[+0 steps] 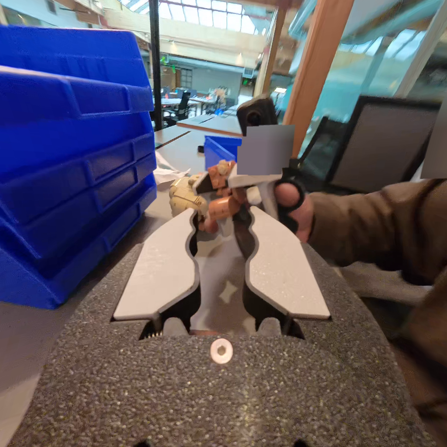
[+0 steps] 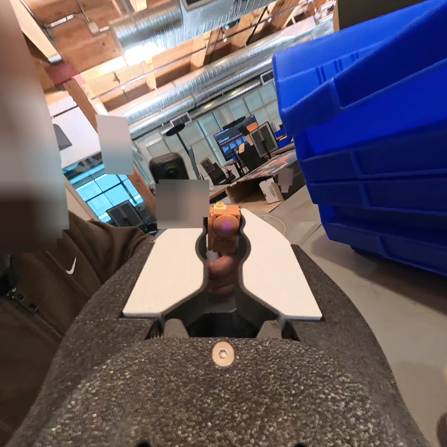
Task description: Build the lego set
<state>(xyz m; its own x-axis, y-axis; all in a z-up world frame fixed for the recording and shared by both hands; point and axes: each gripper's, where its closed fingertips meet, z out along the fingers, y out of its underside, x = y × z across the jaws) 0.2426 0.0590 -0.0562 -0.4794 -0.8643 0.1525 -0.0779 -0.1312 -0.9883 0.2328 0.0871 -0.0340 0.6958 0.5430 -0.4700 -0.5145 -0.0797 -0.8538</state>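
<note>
Stack of blue bins fills the 9 o'clock side of the left wrist view and the 2 o'clock corner of the right wrist view. Brown sleeve enters at 3 o'clock. Left gripper: fingers parted, tips flanking the orange lego figure at 12 o'clock; contact cannot be told. A tan lego figure sits just beside it. Right gripper: fingers clamped on the orange lego figure, held upright at 12 o'clock.
</note>
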